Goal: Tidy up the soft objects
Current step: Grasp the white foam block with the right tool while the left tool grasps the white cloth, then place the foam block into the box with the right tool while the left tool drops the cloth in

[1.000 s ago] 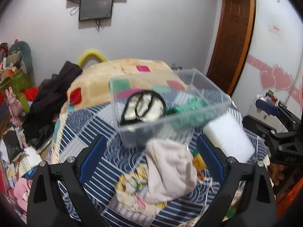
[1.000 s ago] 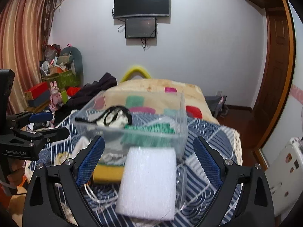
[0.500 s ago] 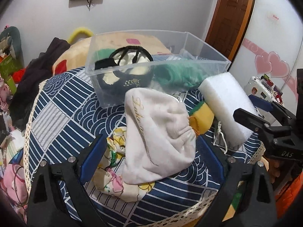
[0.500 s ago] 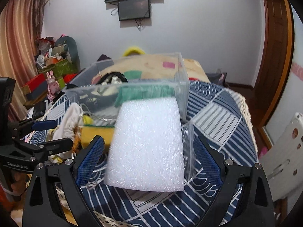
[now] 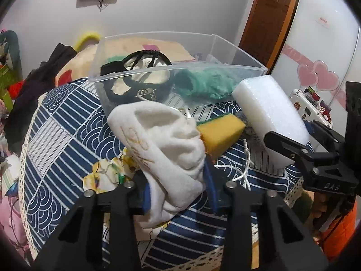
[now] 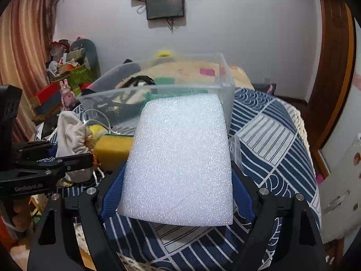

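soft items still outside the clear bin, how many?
3. White cloth pouch in the left gripper; white foam block in the right gripper; yellow sponge between them on the table. More may be hidden.

A blue patterned tablecloth (image 5: 56, 122) carries a clear bin (image 5: 158, 52), yellow sponge (image 5: 221, 133) and floral cloth (image 5: 101, 176).

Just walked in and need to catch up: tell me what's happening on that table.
A person with two handheld grippers is sorting soft items into a clear plastic bin. The left gripper is shut on a white cloth pouch; the right gripper is shut on a white foam block. Both items sit just in front of the bin. A yellow sponge lies between them on the blue patterned tablecloth. The bin already holds a green cloth and a black-strapped item.
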Demonstrator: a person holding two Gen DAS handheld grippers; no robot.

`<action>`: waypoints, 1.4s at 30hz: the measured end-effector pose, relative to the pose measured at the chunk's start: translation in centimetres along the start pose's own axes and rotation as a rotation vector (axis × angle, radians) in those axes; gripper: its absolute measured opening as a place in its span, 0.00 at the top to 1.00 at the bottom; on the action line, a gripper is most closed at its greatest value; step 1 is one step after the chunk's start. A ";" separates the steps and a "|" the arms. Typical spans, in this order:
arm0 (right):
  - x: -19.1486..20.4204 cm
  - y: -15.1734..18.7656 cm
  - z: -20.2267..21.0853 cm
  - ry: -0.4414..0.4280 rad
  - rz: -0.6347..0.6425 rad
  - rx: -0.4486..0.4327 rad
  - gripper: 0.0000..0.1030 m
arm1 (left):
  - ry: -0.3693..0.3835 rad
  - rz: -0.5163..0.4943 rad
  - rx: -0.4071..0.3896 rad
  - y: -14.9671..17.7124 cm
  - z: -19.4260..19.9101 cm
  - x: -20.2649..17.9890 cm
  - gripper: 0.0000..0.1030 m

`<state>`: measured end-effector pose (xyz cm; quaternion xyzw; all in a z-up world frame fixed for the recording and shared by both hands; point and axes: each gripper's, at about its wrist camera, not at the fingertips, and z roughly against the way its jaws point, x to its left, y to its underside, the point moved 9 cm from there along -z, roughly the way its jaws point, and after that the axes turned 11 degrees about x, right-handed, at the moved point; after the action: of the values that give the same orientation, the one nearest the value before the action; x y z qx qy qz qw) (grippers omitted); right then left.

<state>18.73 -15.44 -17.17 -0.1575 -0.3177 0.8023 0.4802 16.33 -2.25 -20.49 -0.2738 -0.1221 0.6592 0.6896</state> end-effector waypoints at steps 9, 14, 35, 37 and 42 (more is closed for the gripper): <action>0.6 -0.7 2.2 0.010 0.049 -0.060 0.20 | -0.009 0.032 -0.072 -0.1 3.6 0.8 0.68; 0.3 -2.1 3.4 0.020 0.037 -0.102 0.20 | -0.020 0.039 -0.130 -1.1 5.9 1.1 0.68; 0.1 -9.4 5.3 0.030 0.034 -0.274 0.20 | -0.034 0.012 -0.327 -10.8 12.3 1.5 0.68; 0.3 -10.1 5.4 0.027 0.042 -0.287 0.20 | -0.036 0.008 -0.329 -11.6 12.0 1.5 0.68; 1.1 -11.5 5.1 0.018 0.056 -0.311 0.20 | -0.060 0.002 -0.332 -13.7 10.9 1.4 0.68</action>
<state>23.12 -12.42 -5.70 -0.2460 -0.4291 0.7552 0.4302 22.22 1.77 -4.44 -0.3644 -0.2496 0.6385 0.6302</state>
